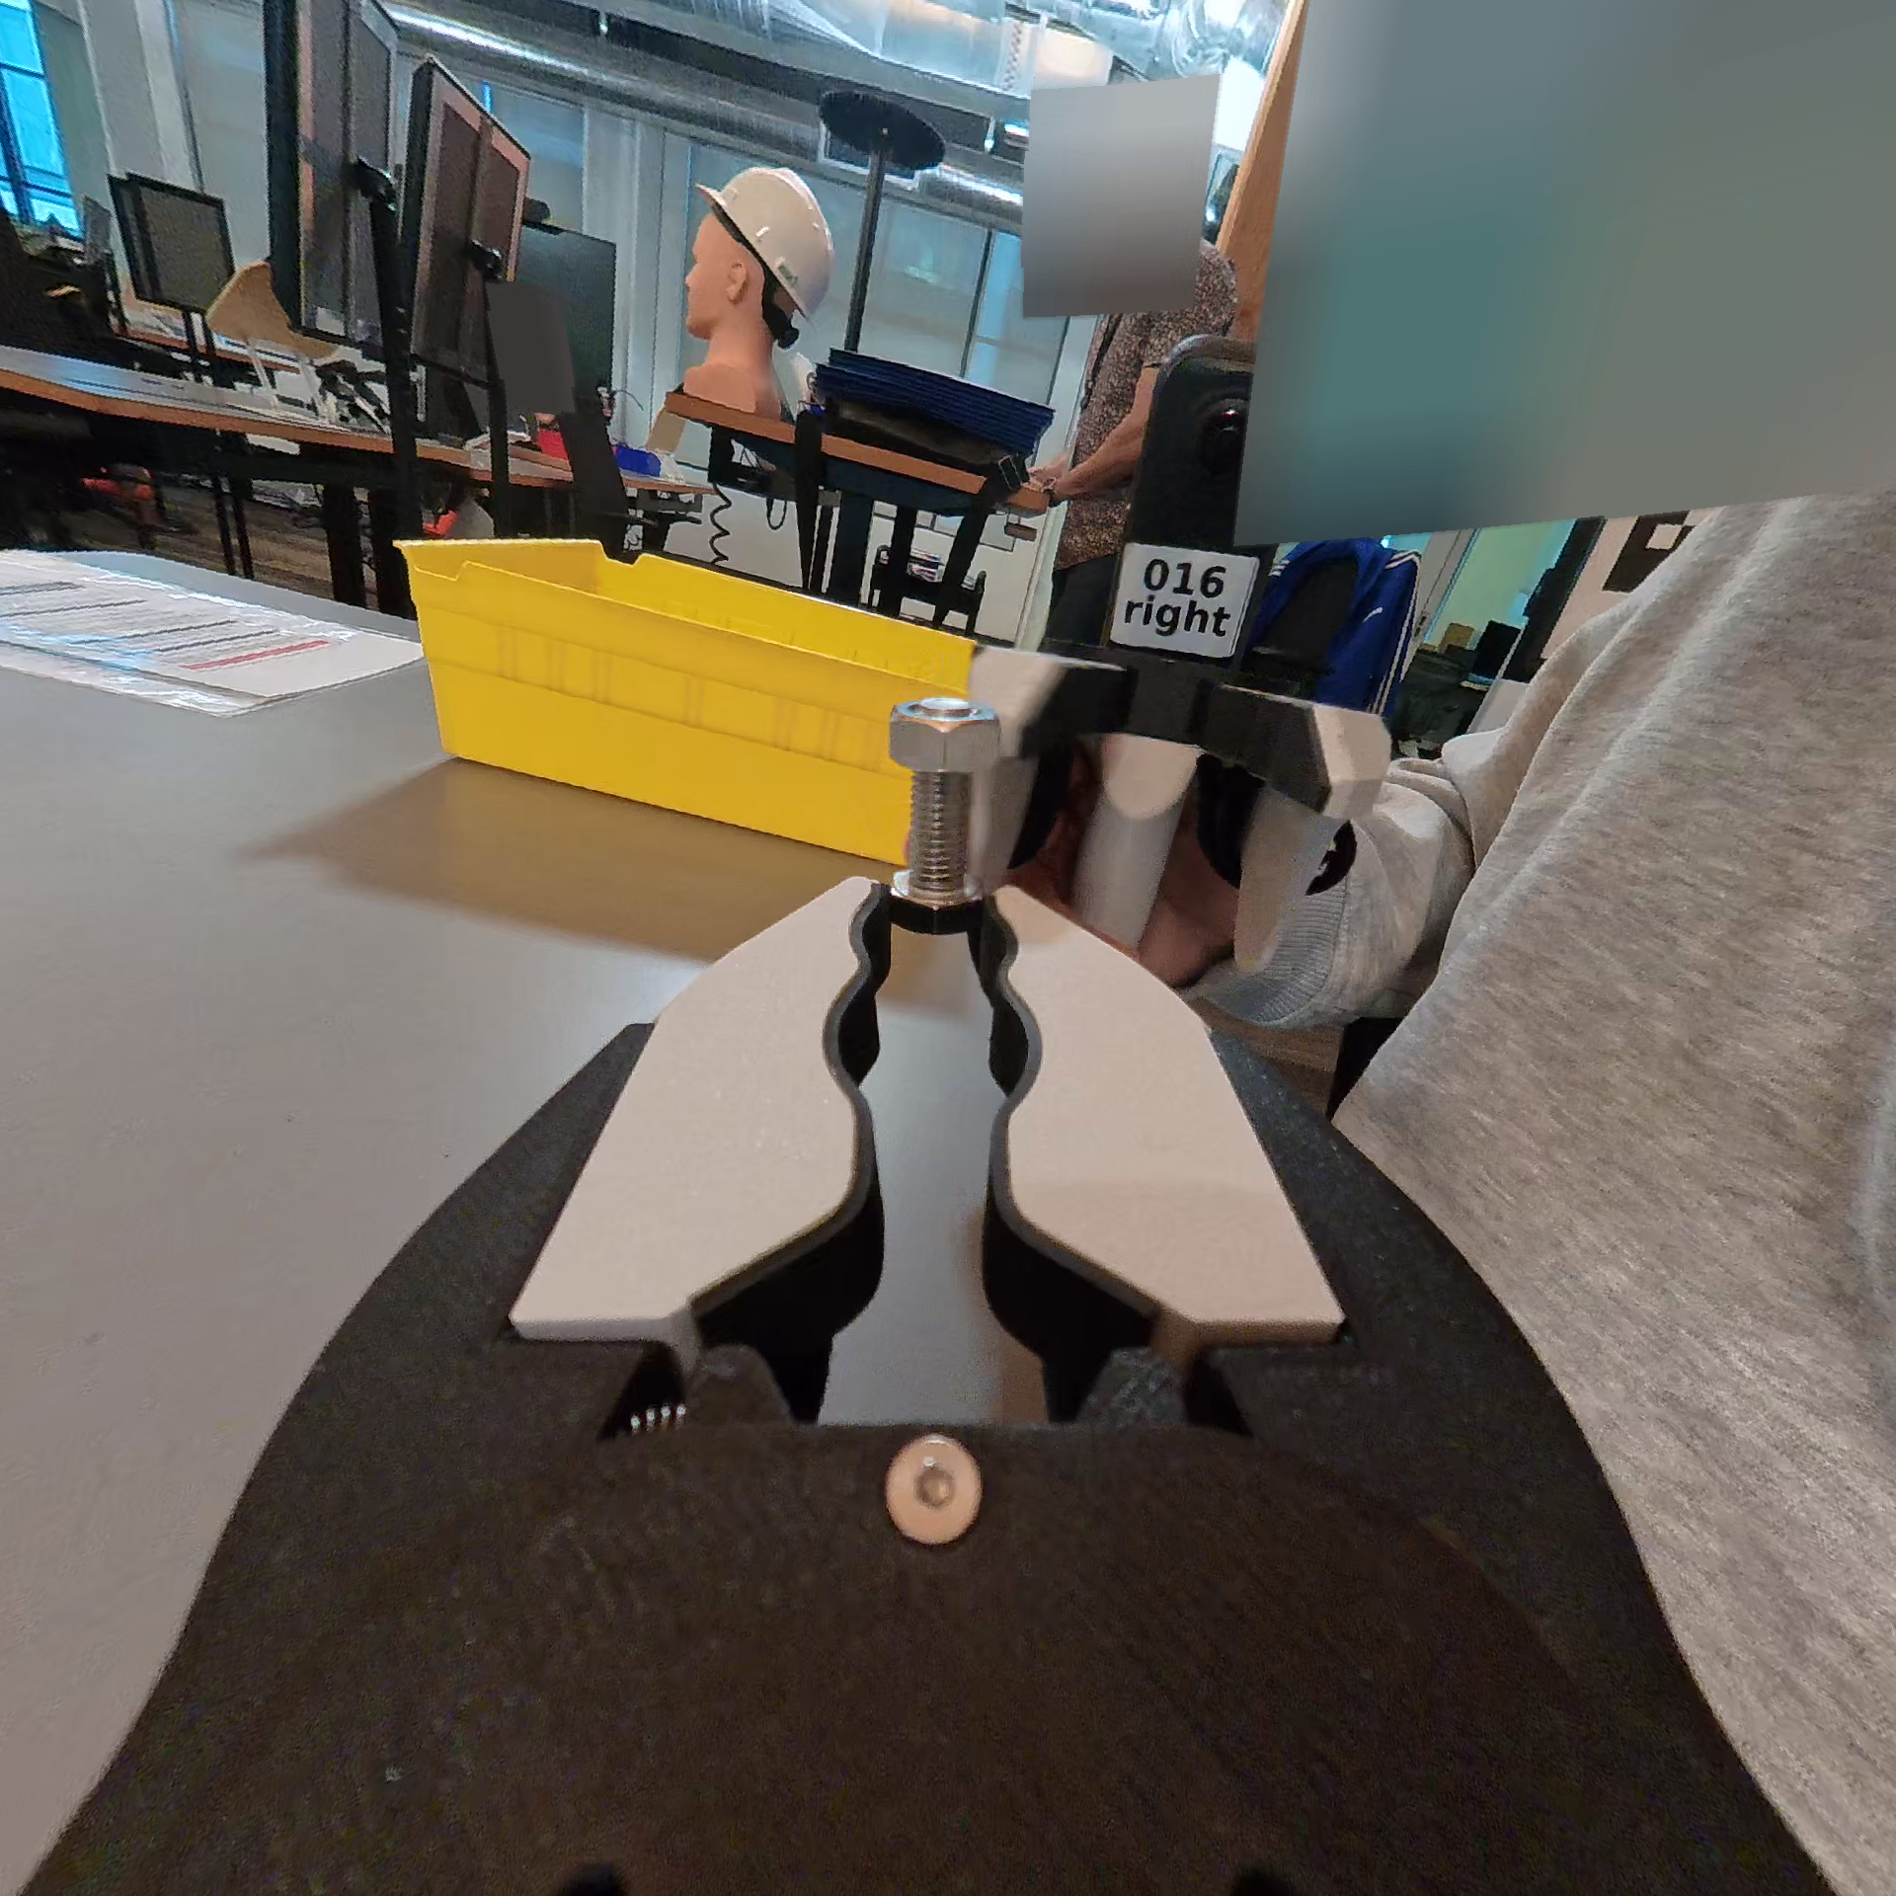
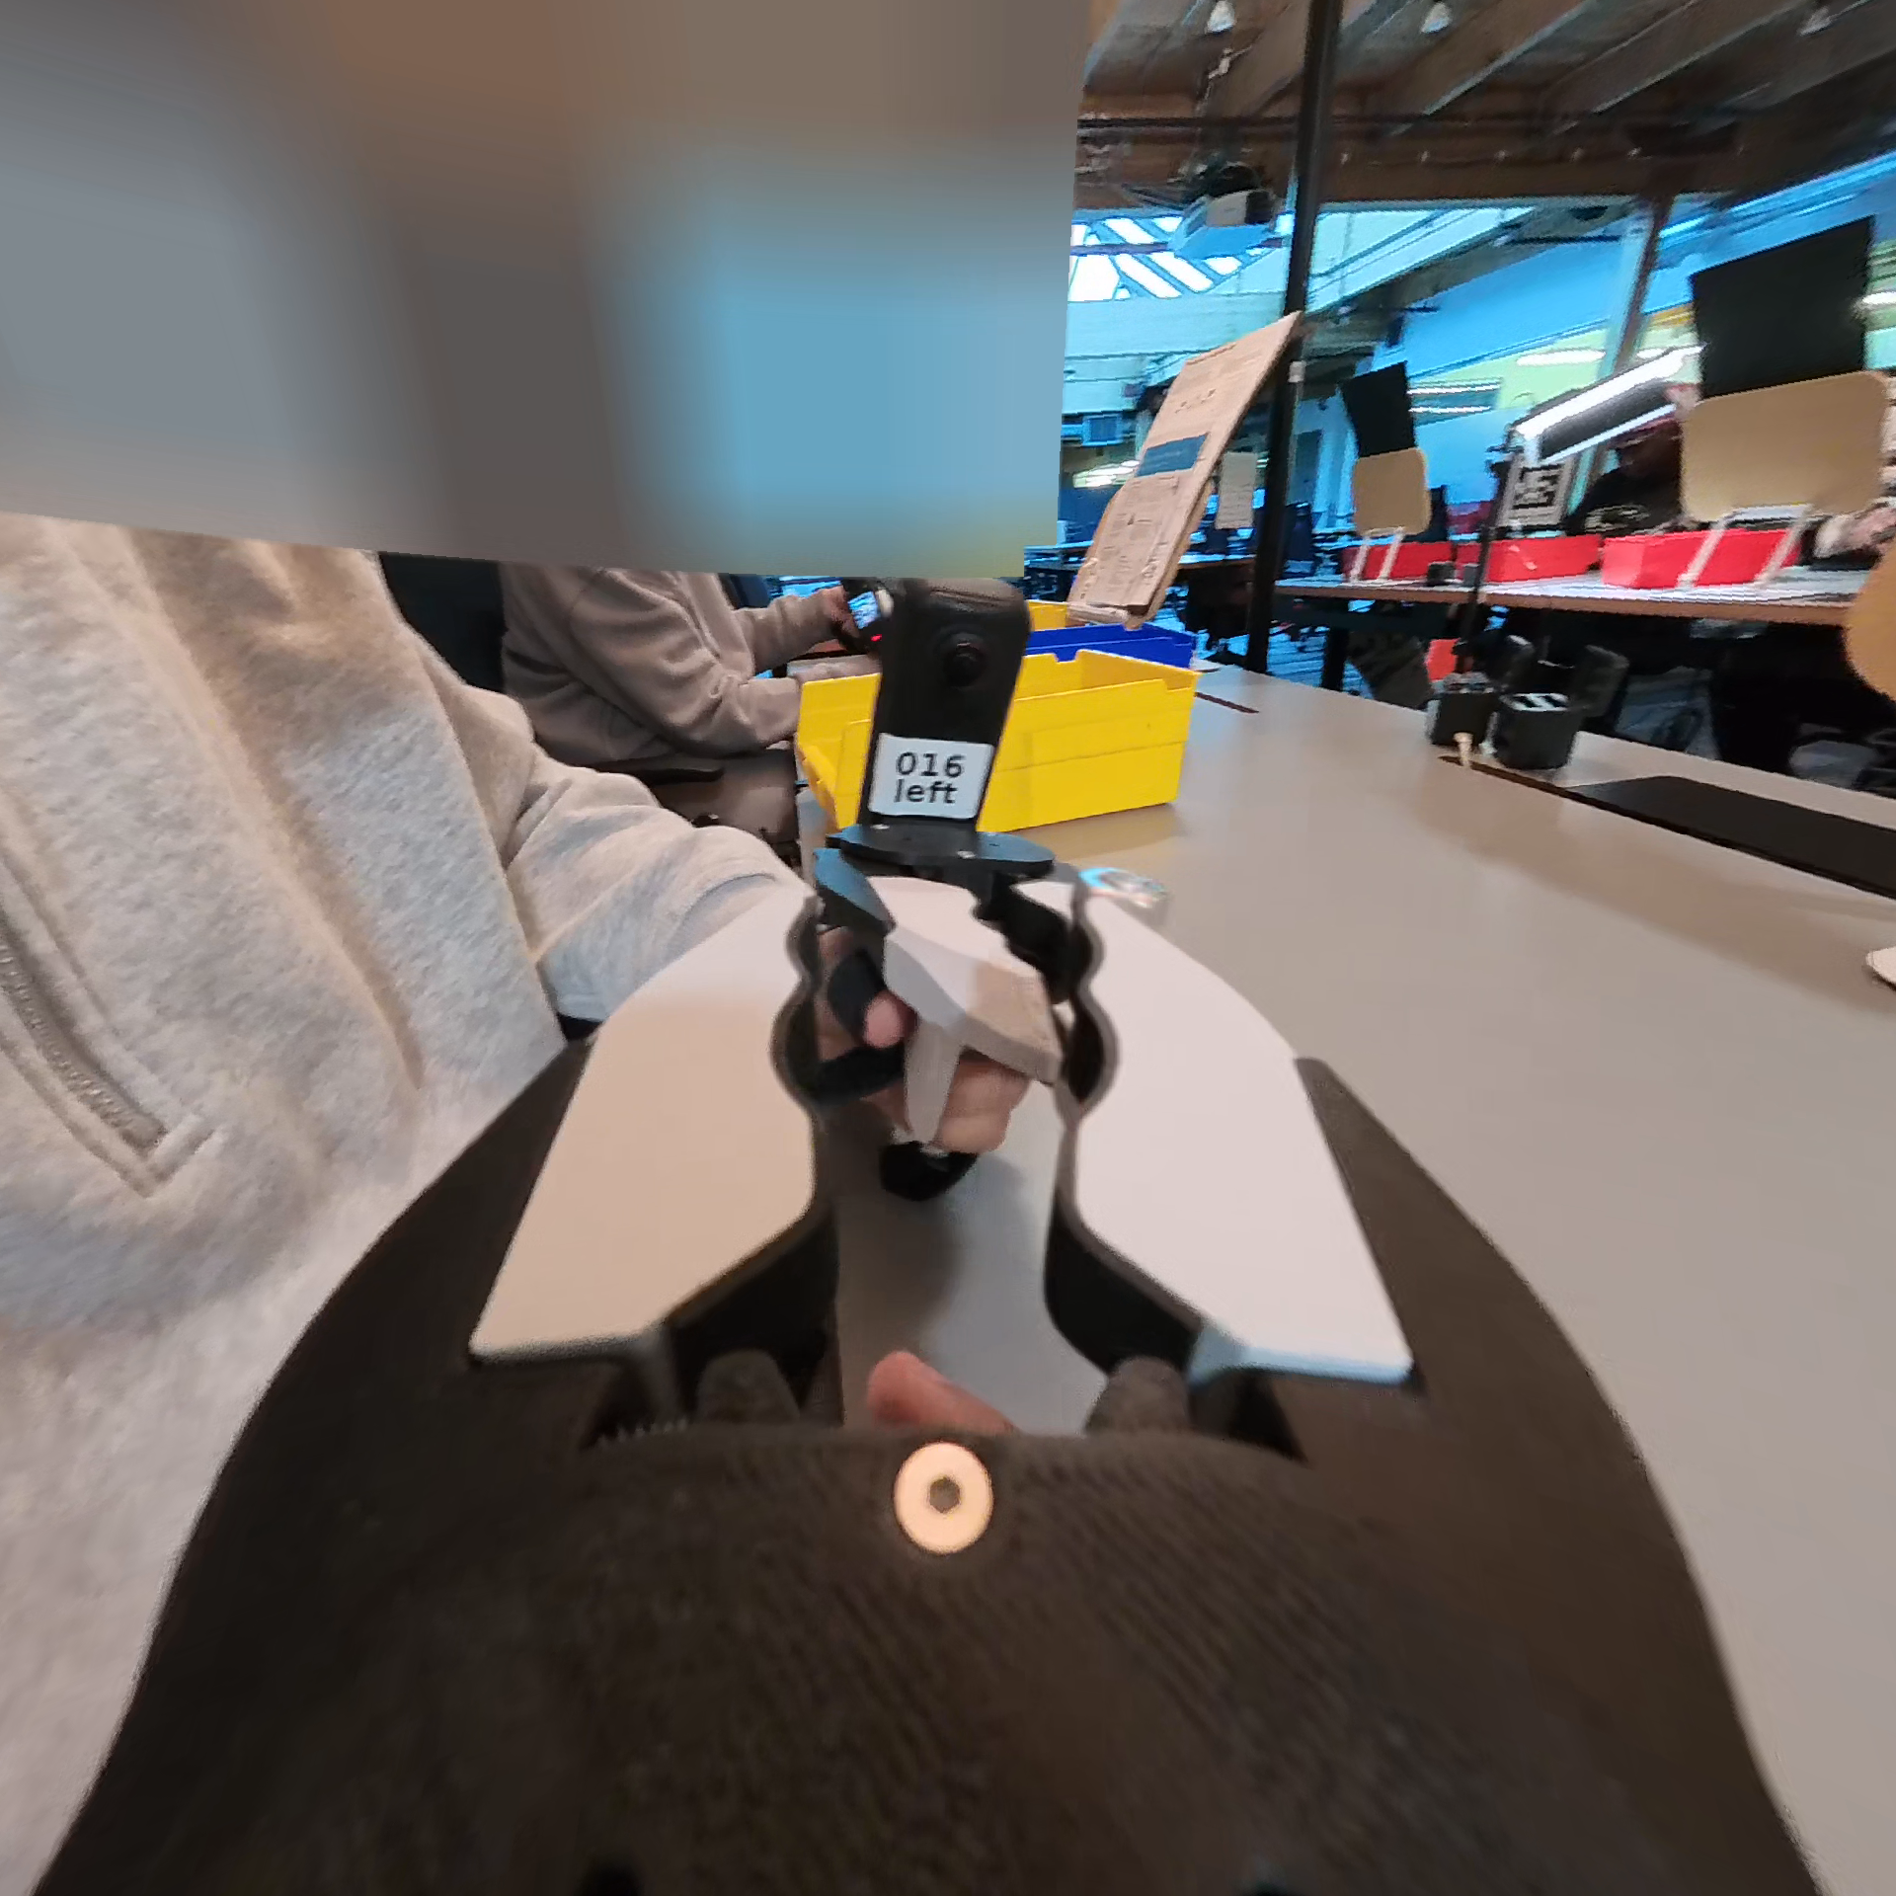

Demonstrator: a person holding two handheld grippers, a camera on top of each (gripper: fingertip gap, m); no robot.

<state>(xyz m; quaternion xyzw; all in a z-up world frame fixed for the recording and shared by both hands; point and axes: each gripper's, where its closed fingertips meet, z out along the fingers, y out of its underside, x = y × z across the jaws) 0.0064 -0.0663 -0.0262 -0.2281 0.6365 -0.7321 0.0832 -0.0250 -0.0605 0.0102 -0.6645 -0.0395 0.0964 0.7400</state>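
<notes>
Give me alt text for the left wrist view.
The left claw grips the head of an upright bolt, a nut threaded at its top. The right claw touches the nut from the right; a yellow bin sits behind on the grey table.

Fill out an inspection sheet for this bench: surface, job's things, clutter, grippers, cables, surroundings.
Surface: grey table.
Job's things: bolt upright, nut at its top.
Clutter: yellow bin behind the bolt; sleeved sheet far left.
Grippers: left gripper shut on the bolt's lower end; right gripper open, one finger beside the nut, contact unclear.
Cables: coiled cord under a far desk.
Surroundings: monitors, dummy head in a hard hat, people at other desks.
</notes>
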